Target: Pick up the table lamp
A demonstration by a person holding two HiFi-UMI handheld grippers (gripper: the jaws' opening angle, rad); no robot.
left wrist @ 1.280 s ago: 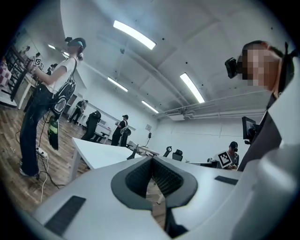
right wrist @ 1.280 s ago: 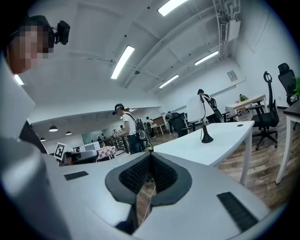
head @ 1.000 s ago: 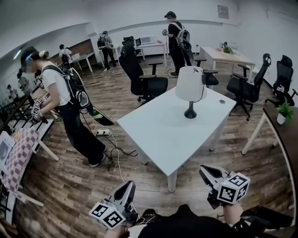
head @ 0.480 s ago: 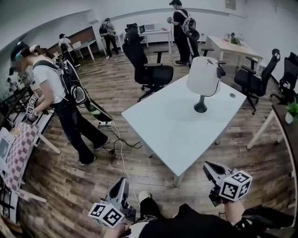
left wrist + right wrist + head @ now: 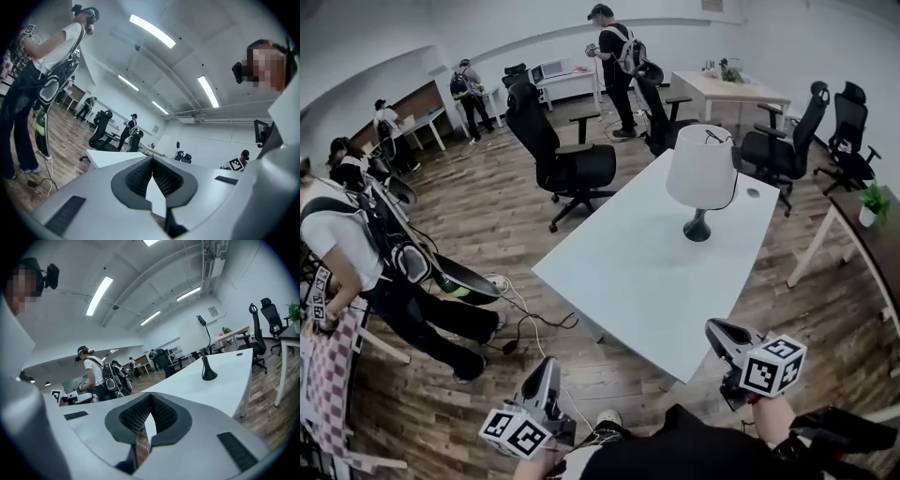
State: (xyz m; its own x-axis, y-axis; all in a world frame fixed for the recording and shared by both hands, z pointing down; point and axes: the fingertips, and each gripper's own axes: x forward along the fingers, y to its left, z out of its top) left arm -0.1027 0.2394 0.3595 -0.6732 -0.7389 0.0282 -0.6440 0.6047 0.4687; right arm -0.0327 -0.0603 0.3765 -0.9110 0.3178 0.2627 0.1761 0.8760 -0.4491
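Observation:
The table lamp (image 5: 700, 169) has a white shade and a black stem and foot. It stands upright near the far end of the white table (image 5: 637, 281). In the right gripper view the lamp (image 5: 206, 372) stands far ahead on the table (image 5: 220, 380). The left gripper view catches its shade (image 5: 167, 142) beyond the table corner (image 5: 107, 157). My left gripper (image 5: 551, 367) (image 5: 151, 160) is low in front of the table's near corner, shut and empty. My right gripper (image 5: 713, 328) (image 5: 151, 397) is at the table's near edge, also shut and empty. Both are well short of the lamp.
Black office chairs (image 5: 562, 159) (image 5: 783, 145) stand behind the table. A person with a backpack (image 5: 366, 272) bends over at the left, beside a cable and power strip (image 5: 511, 305) on the wood floor. A dark desk with a potted plant (image 5: 869, 204) is at the right. Other people stand at the back.
The view has swung and come closer to the table's near corner. The bending person now shows farther left and lower. Both grippers stay shut and low.

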